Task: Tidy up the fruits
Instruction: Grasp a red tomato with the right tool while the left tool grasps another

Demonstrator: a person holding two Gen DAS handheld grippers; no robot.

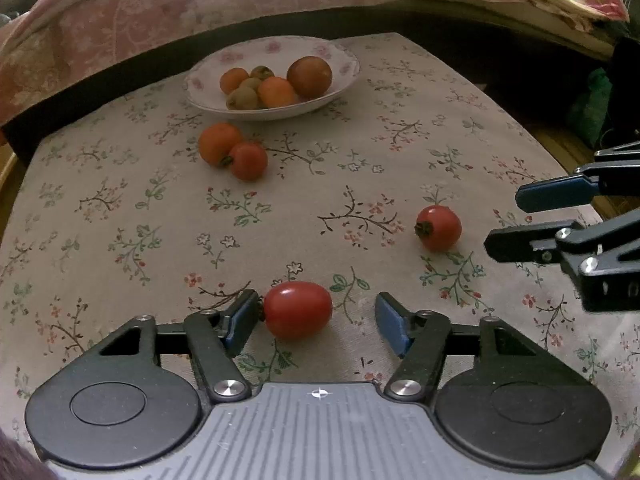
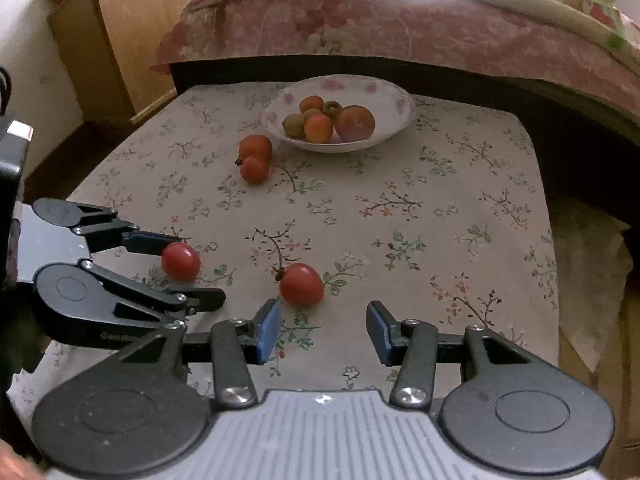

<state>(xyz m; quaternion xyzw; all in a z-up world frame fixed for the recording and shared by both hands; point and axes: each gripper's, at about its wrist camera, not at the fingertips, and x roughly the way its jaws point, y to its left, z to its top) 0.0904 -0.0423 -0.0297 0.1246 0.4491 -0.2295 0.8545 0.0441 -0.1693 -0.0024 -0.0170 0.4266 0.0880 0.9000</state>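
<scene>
A bed under a pink and red floral quilt [image 2: 400, 28] fills the top of both views, and a light wooden cabinet [image 2: 120, 36] stands in the upper left of the right wrist view. Below it, a table draped in a beige cloth printed with small flowering twigs [image 1: 120, 208] takes up most of each frame.

At the upper centre of the cloth sits a shallow white china bowl with pink flowers on its rim [image 1: 340, 56], already holding several orange and greenish fruits. Just in front of it, toward the left, a round orange fruit [image 1: 219, 143] and a smaller red one [image 1: 248, 161] lie touching each other.

Two loose fruits matter for the coming move. In the left wrist view an oval glossy red tomato [image 1: 298, 310] lies at the lower centre, its long axis running across the frame, inside the left gripper [image 1: 316, 320]. The jaws are spread wide; the left-hand blue pad looks to be touching or nearly touching the stem end, while the other pad stands well clear. In my judgement a plain closing would take it end to end.

A rounder red tomato with a dark stem [image 2: 301, 284] lies just ahead of the right gripper [image 2: 324, 330], toward its left-hand pad and not yet between the wide-apart jaws. That gripper would likely need to advance and shift slightly left. Each arm is nearer its own fruit, and the bowl lies well beyond both.
</scene>
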